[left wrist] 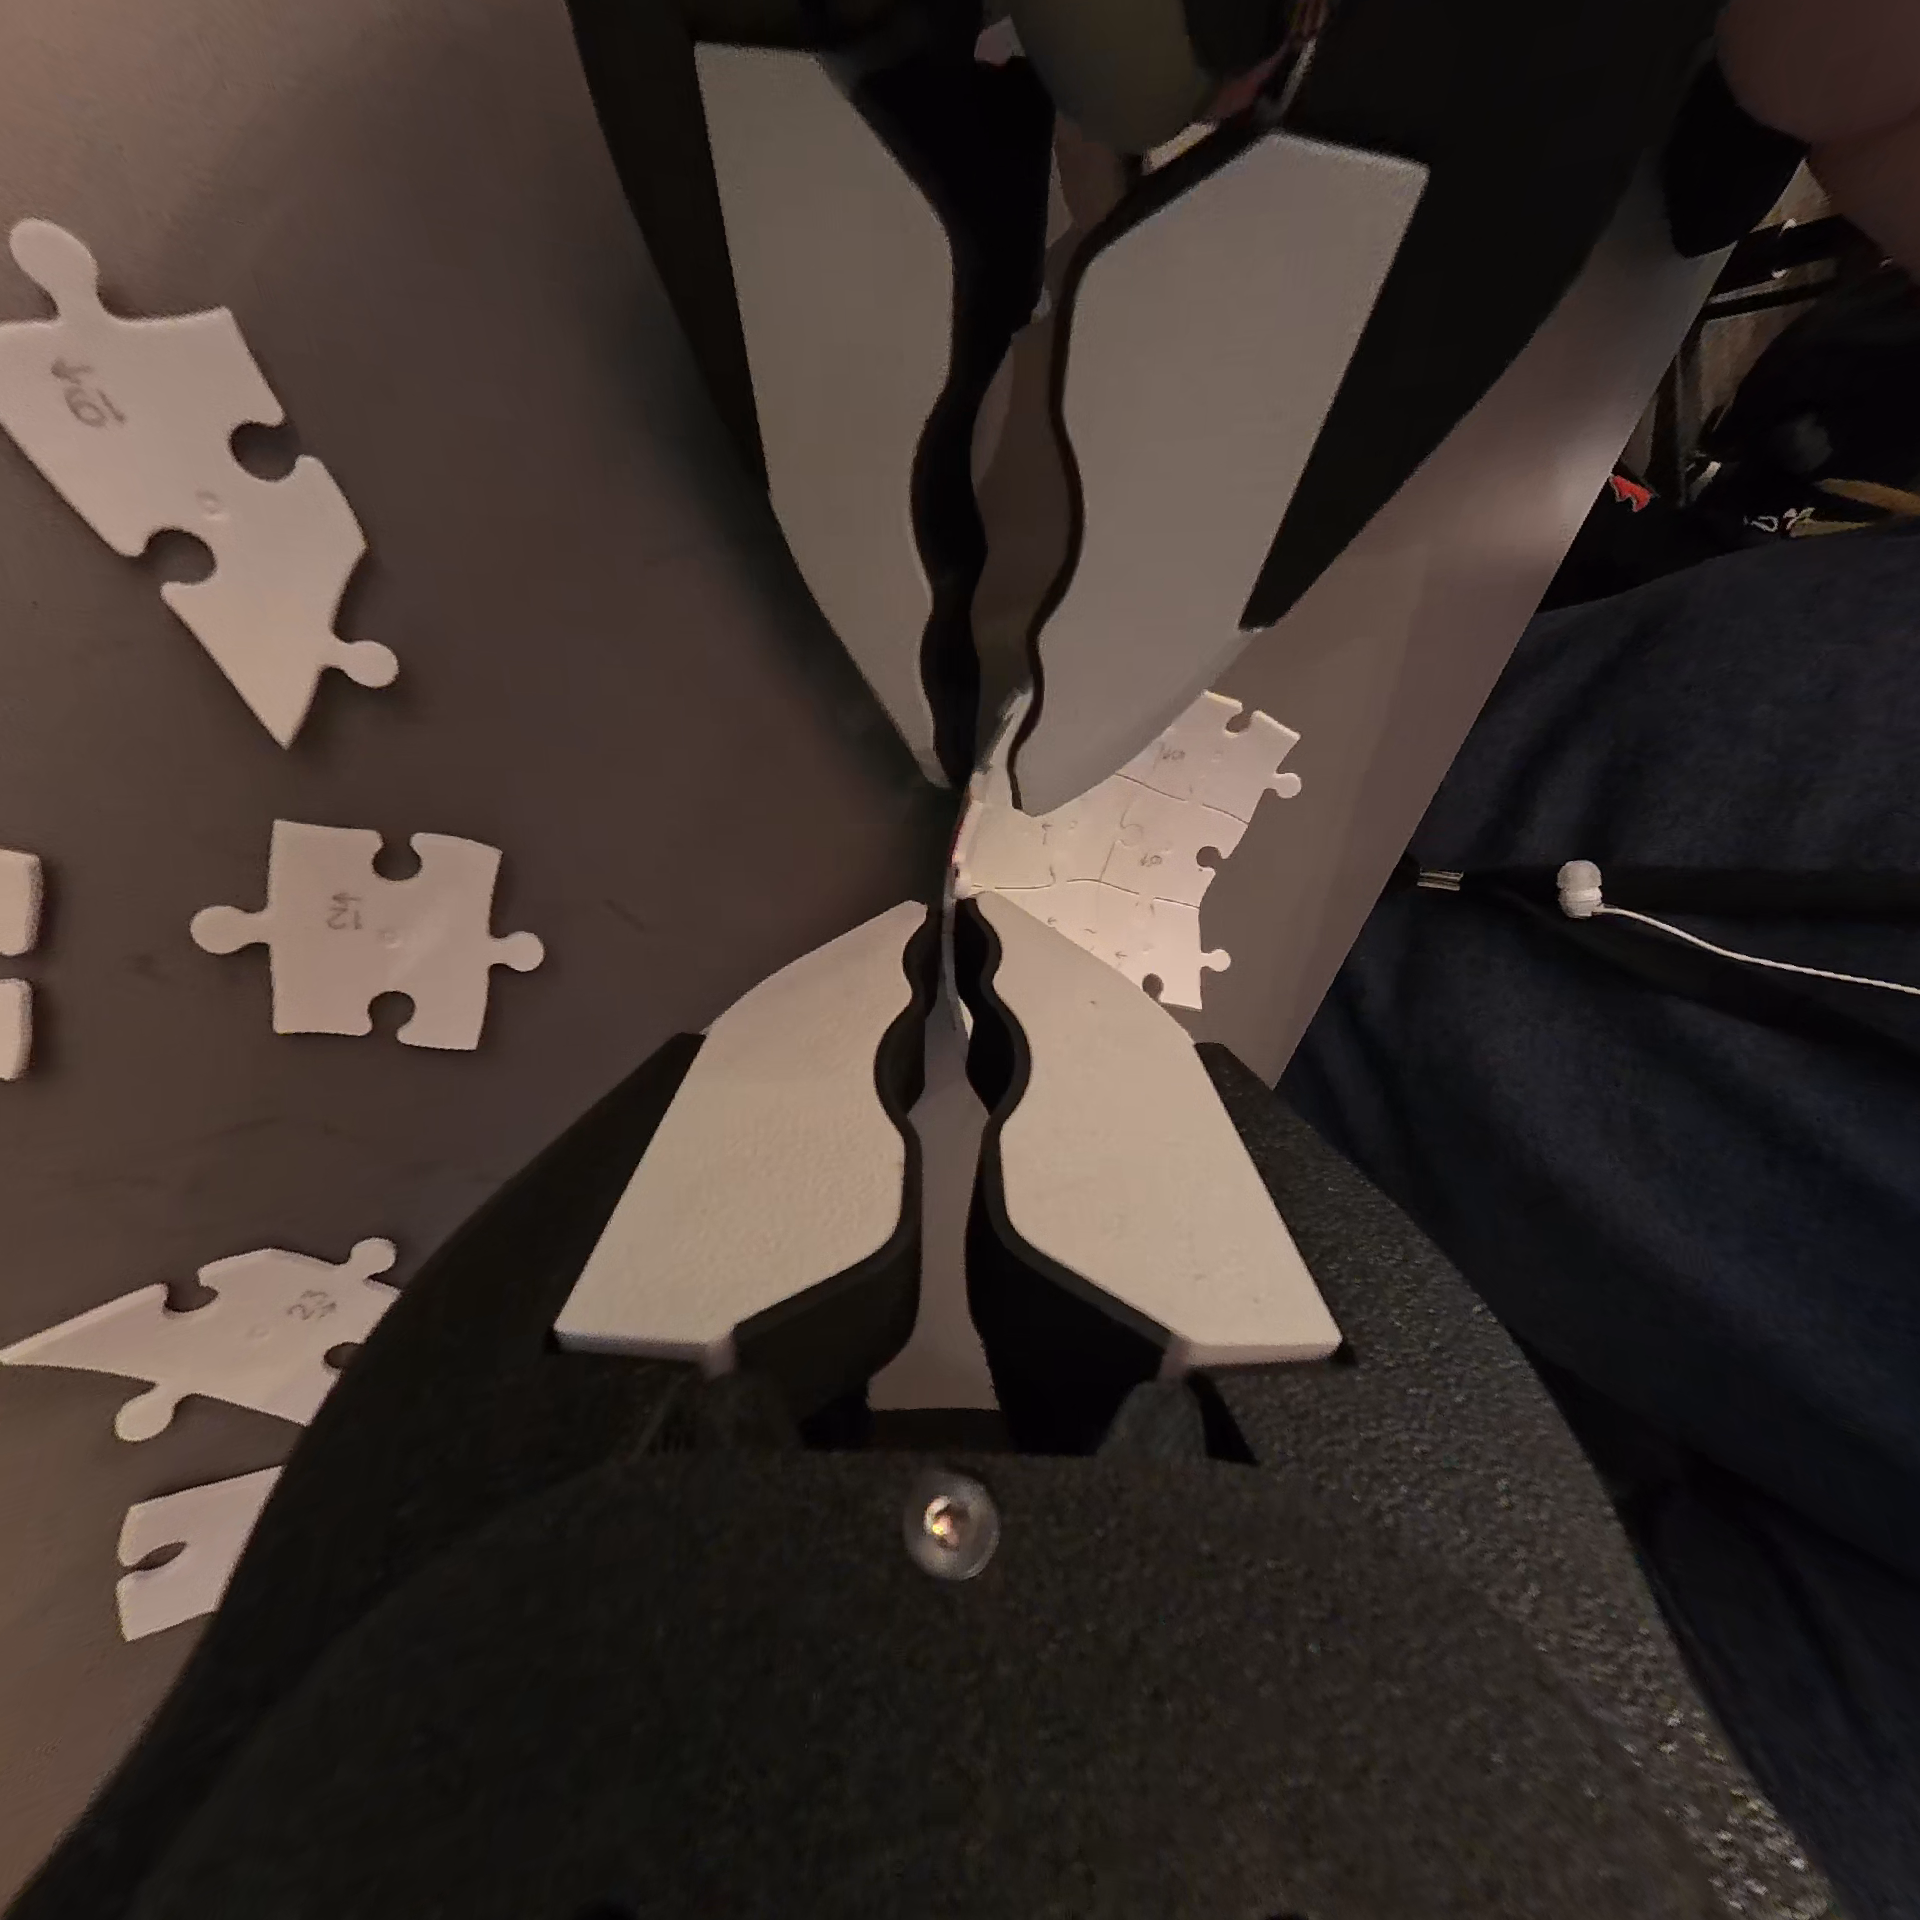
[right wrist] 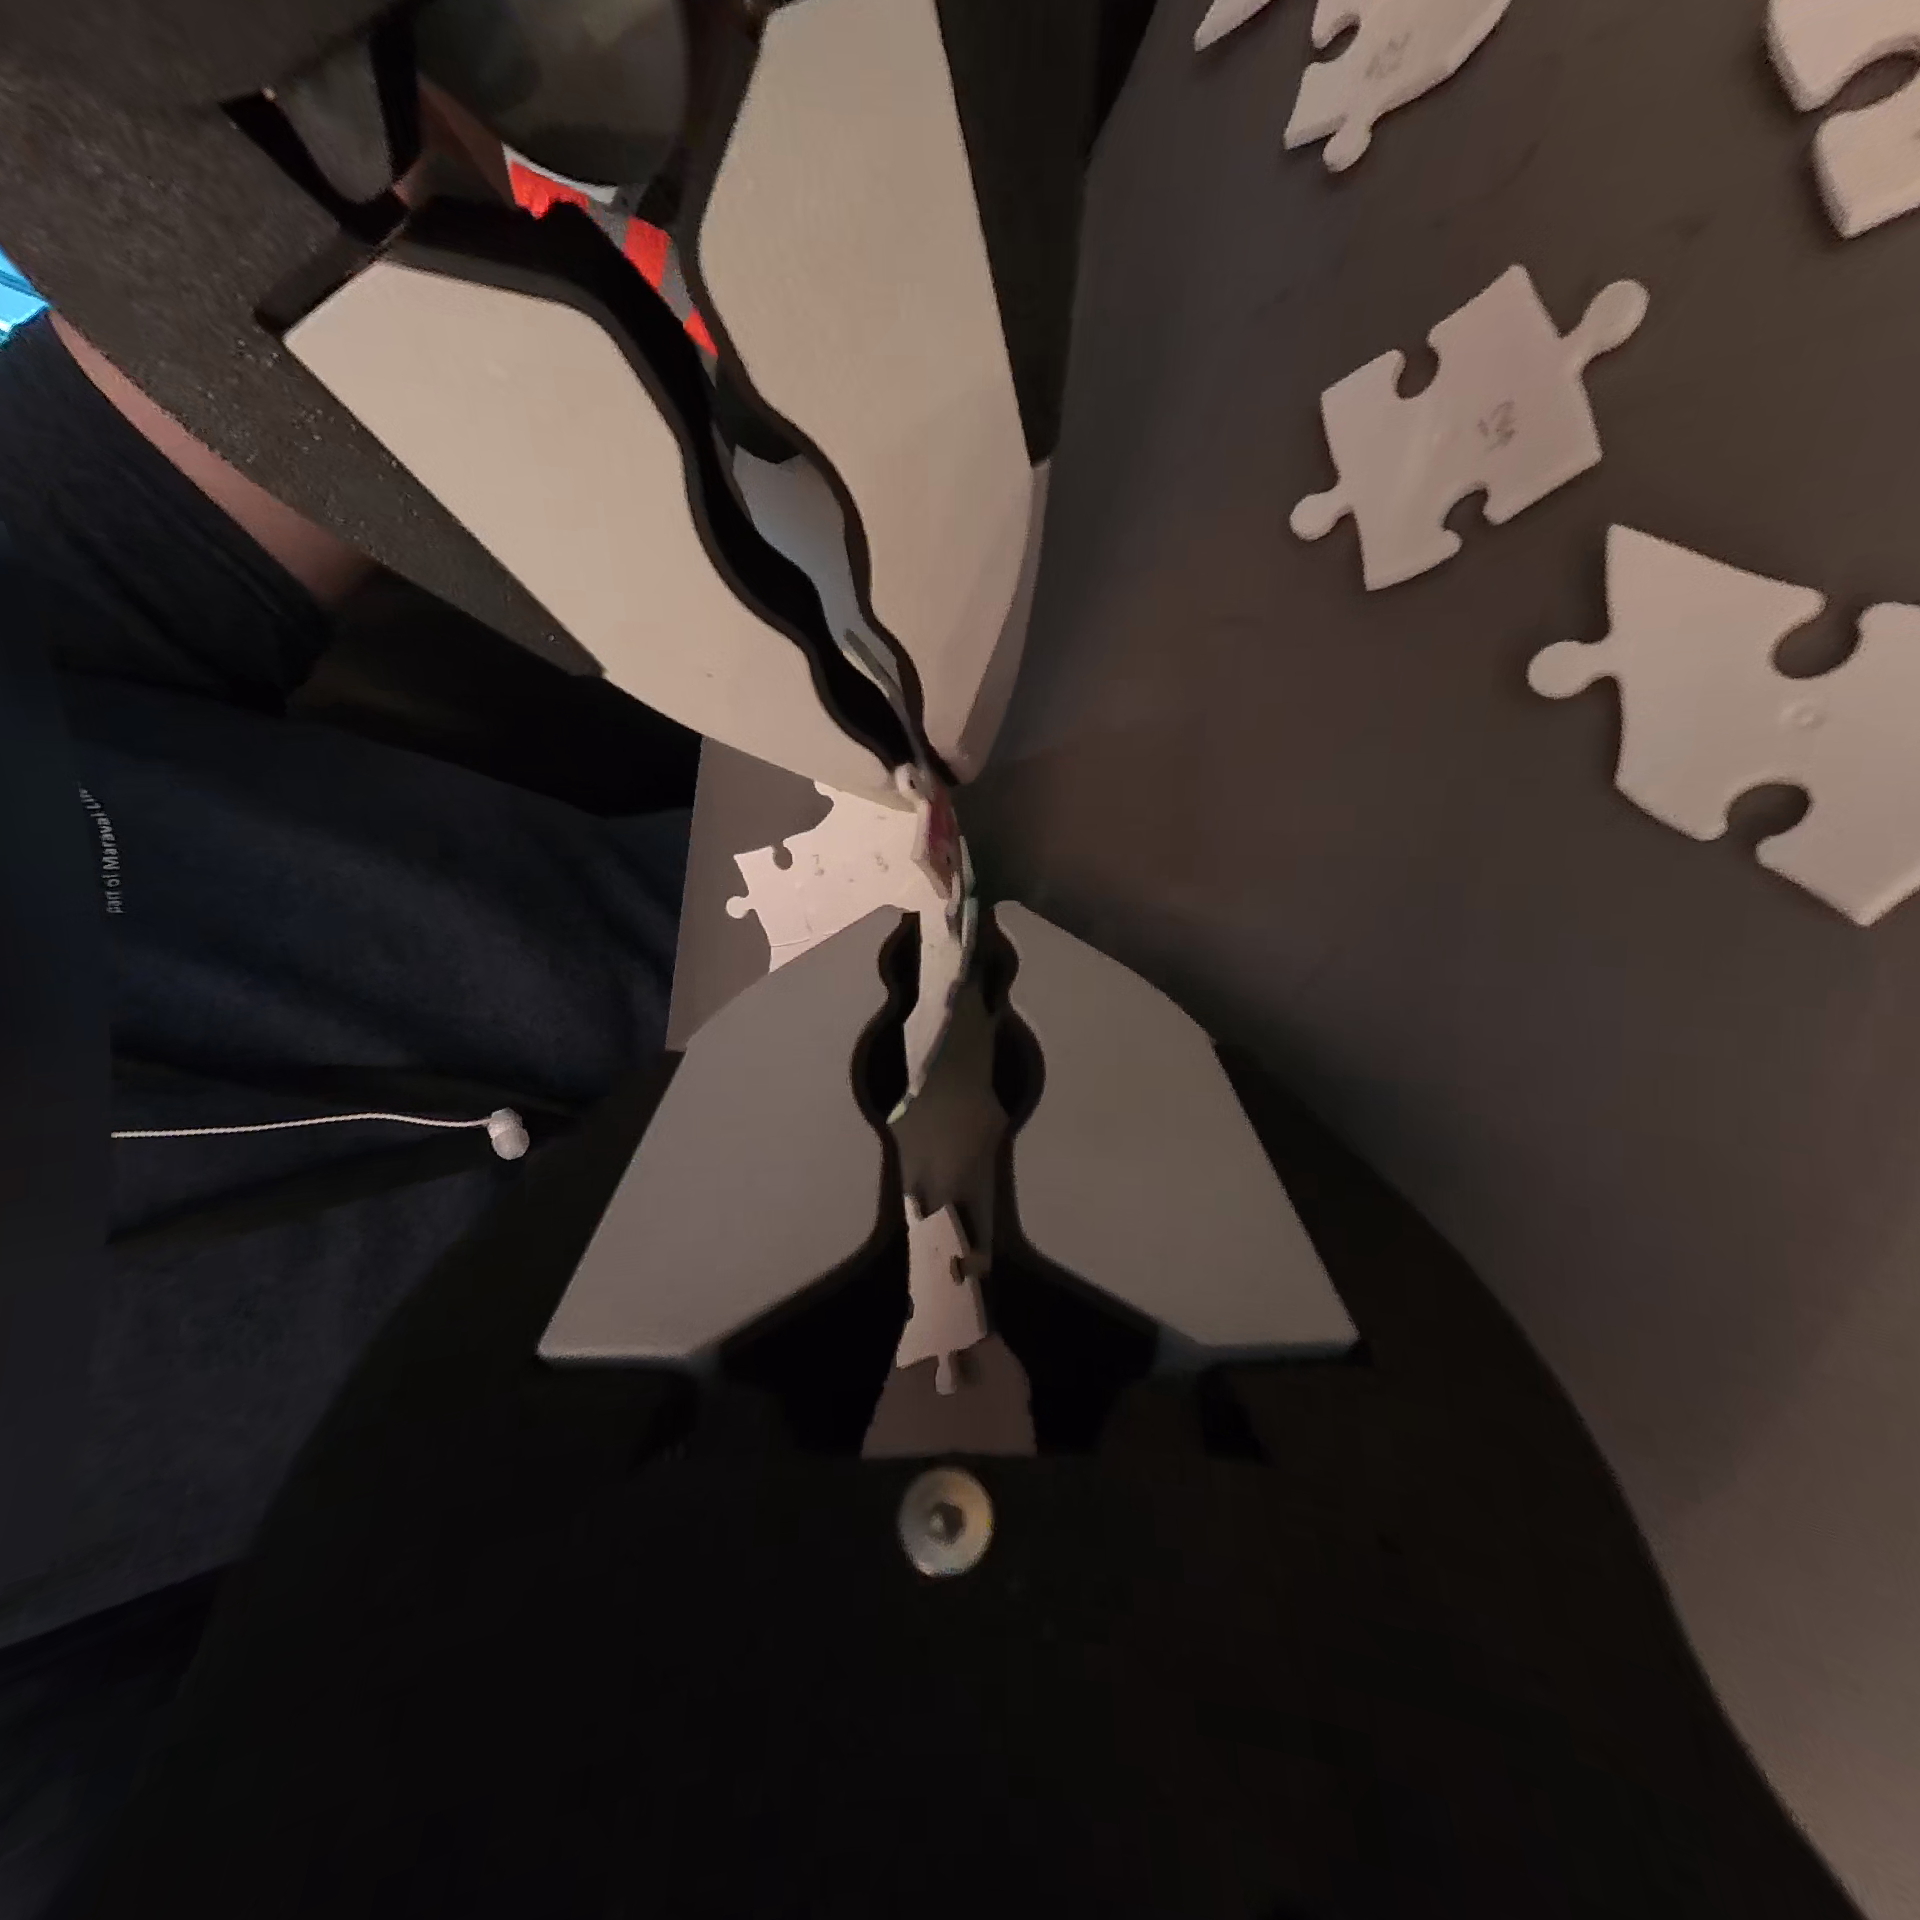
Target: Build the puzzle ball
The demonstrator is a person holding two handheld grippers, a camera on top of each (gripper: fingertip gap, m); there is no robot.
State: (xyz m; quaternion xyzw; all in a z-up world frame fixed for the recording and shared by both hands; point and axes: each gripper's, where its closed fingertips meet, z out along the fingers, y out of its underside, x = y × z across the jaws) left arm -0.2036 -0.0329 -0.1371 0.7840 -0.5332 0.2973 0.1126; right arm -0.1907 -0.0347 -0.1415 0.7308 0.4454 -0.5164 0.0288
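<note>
I had both claws pinched nearly closed tip to tip, the left claw [left wrist: 951, 935] and right claw [right wrist: 961, 925] each gripping the joined puzzle section [left wrist: 1153, 862] above the counter [left wrist: 623, 623], apparently seating a seam; next, fetch a loose puzzle piece [left wrist: 379, 935] left of my left claw.

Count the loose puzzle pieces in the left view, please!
6 pieces: one top left, one mid-left, two at the left edge, two bottom left. Others may be hidden.

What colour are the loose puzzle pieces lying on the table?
White, on the dark grey table; loose puzzle pieces show best in the left wrist view.
</note>
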